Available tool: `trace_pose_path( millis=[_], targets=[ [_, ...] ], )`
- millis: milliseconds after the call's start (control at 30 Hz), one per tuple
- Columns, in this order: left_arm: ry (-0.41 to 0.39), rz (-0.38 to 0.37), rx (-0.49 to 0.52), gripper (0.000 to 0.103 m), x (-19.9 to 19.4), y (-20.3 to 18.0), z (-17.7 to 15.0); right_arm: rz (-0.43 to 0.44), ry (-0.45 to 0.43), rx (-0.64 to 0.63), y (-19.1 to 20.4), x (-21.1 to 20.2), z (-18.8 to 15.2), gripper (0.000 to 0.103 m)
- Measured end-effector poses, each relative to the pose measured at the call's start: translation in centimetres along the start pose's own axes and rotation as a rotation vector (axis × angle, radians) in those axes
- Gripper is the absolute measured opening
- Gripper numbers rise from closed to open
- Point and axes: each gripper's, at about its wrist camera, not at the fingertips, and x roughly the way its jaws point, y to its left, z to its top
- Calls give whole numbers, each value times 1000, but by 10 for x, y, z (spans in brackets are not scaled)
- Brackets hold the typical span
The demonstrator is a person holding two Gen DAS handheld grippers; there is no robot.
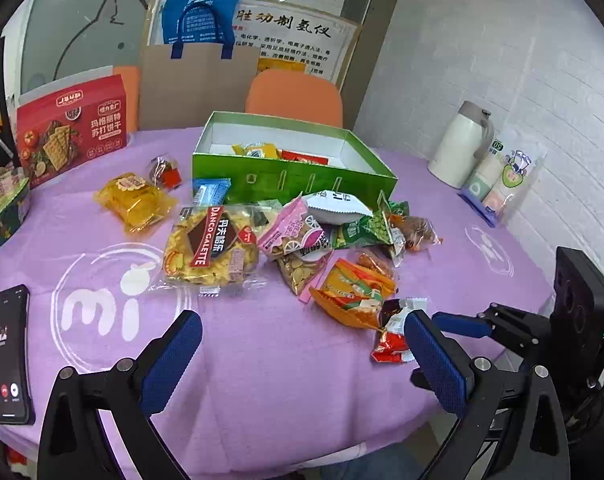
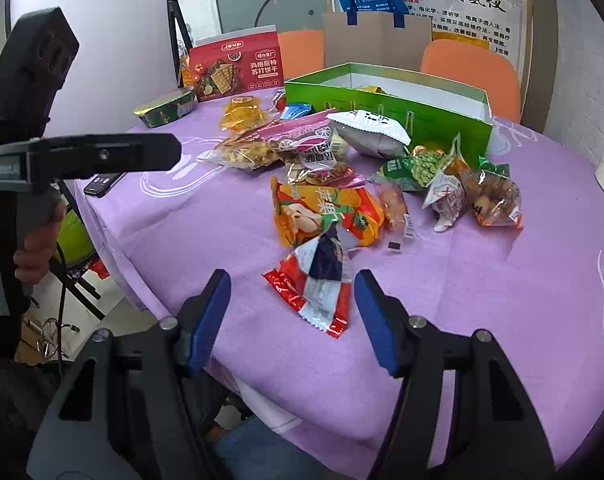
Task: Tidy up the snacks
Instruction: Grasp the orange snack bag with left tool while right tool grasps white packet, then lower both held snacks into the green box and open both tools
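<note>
Nearest to the right wrist camera lies a small red, white and dark blue foil snack packet (image 2: 316,286), flat on the purple cloth of the round table (image 2: 482,288). It sits just ahead of the right tool (image 2: 292,304), whose blue pads are spread wide and hold nothing. The packet looks very light, thin and crinkly, and its shiny film is probably slippery. I think the best hold is across its puffed middle, or on a sealed end, with gentle pressure so the content does not break.

The left tool (image 1: 302,354) is also spread and empty, over bare cloth. Its right pad covers a part of the same packet (image 1: 392,334).

At about 12 o'clock from the packet stands the open green cardboard box (image 2: 386,102), with a few snacks already inside. Its interior is mostly hidden behind the near wall. Between them a pile of mixed bags overlaps, with an orange plastic bag (image 2: 326,216) at its near edge, so some items are only partly visible. At 9 o'clock in the left view a black phone (image 1: 8,354) lies on the table.
</note>
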Motion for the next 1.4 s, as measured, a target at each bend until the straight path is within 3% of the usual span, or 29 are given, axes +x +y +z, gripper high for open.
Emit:
trace_pose_path(
  millis=[100,167,233,300,433,567,767,833,900,1033,1167,1233,1400],
  targets=[
    [-2,-25,6,102,6,-4,3,-23,1,2,0,10,1,63],
    [26,-43,16,94,18,-9,6,-25,4,16,-1,13,-1,55],
    [78,-101,33,72,35,-15,8,-30,17,26,-3,14,-4,36],
    [140,-128,27,64,55,-19,12,-14,24,42,-6,12,-7,32],
    [176,-137,44,64,81,-31,17,-19,8,74,-14,2,-12,30],
    [194,-89,87,64,100,-40,20,-50,-4,123,-30,-8,-19,30],
    [271,-106,56,66,122,-38,13,-85,-12,129,-40,-10,-21,31],
    [253,-108,56,73,121,-38,12,-87,-18,127,-40,-9,-20,31],
    [259,-114,54,72,124,-40,12,-83,-22,126,-41,-7,-19,31],
    [269,-97,74,46,126,-44,13,-62,-25,130,-45,-10,-21,30],
    [250,-104,41,36,113,-41,12,-39,-51,146,-48,-21,-17,29],
    [229,-111,35,24,101,-39,14,-29,-82,150,-50,-32,-11,29],
    [155,-106,60,24,71,-39,37,-32,-165,135,-57,-50,17,29]
  ],
)
